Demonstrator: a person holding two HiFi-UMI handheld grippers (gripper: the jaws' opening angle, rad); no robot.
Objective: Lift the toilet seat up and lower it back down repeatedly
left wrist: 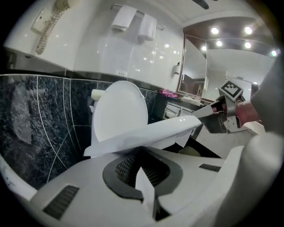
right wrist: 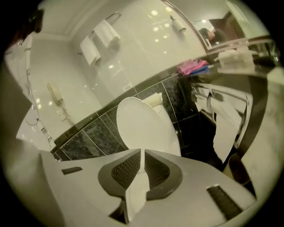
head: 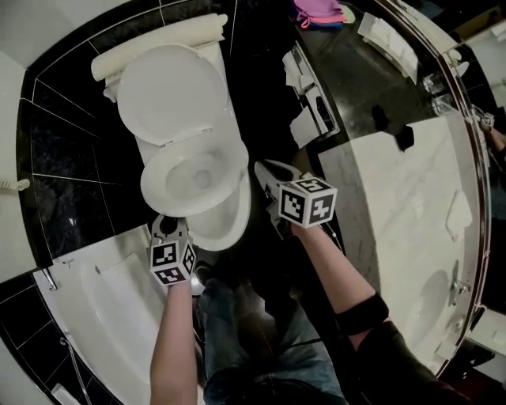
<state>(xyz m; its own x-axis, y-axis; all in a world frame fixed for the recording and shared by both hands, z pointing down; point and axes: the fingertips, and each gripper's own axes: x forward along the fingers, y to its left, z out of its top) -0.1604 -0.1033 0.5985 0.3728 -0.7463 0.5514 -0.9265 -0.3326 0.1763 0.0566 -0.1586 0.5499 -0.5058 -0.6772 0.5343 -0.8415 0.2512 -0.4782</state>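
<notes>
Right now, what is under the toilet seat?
Under the tilted-up toilet seat sits the white bowl. The head view shows its front rim and, through the seat's opening, its inside. The seat covers the back part of the rim, near the hinge.

Left tool point(left wrist: 143, 165) jaws clamp the edge of the white toilet seat point(left wrist: 151, 133), half raised and tilted; lid point(left wrist: 120, 111) upright behind, right tool point(left wrist: 205, 114) at its far end

Dark floor point(head: 265, 103), white toilet point(head: 237, 202) standing on it, dark counter point(head: 356, 79) alongside, pink cloth point(head: 320, 12) on top
</notes>
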